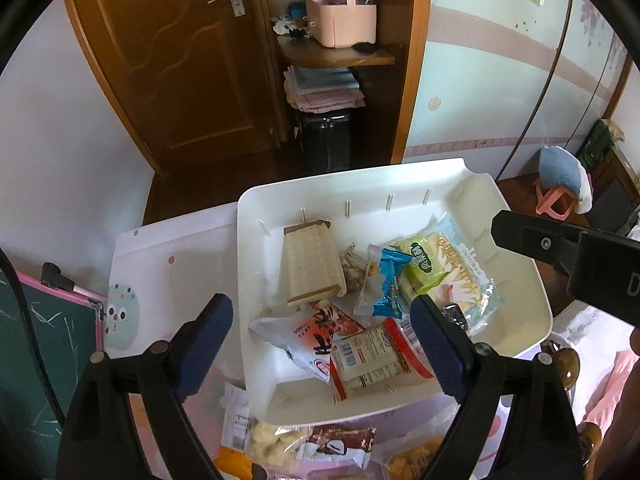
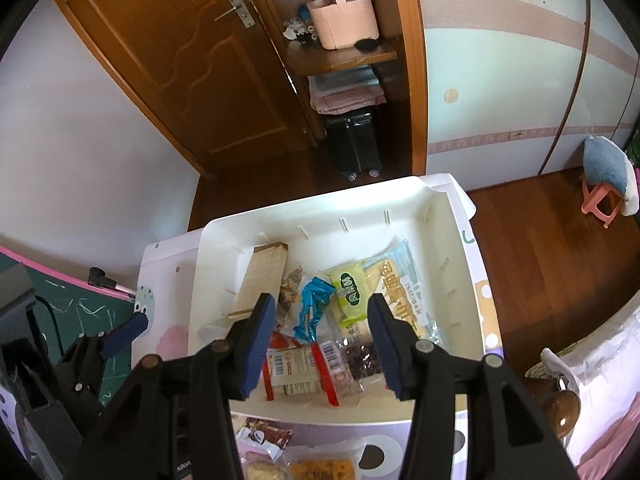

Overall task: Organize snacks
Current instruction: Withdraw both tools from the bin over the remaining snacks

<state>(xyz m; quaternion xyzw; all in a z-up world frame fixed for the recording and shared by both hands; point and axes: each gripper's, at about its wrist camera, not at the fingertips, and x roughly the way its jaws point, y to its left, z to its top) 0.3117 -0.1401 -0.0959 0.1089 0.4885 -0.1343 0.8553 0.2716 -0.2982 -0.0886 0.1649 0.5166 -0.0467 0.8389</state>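
Observation:
A white bin (image 1: 520,280) (image 2: 452,240) on the small table holds several snack packs: a tan wafer box (image 1: 310,264) (image 2: 262,276), a blue wrapper (image 1: 390,280) (image 2: 314,312), a green pack (image 1: 424,270) (image 2: 352,288), a red-and-white pack (image 1: 368,354) (image 2: 296,366) and a dark berry pack (image 2: 362,358). My left gripper (image 1: 320,320) is open and empty above the bin's near left side. My right gripper (image 2: 322,320) is open and empty above the bin's near edge; its body shows in the left wrist view (image 1: 568,256). More snacks lie on the table in front of the bin (image 1: 340,446) (image 2: 268,436).
A green chalkboard with a pink frame (image 1: 36,340) (image 2: 80,312) stands left of the table. A wooden door (image 1: 172,60), a shelf with a pink basket (image 1: 340,24) and a black suitcase (image 2: 356,144) are behind. A pink stool with a blue cushion (image 2: 604,184) is at right.

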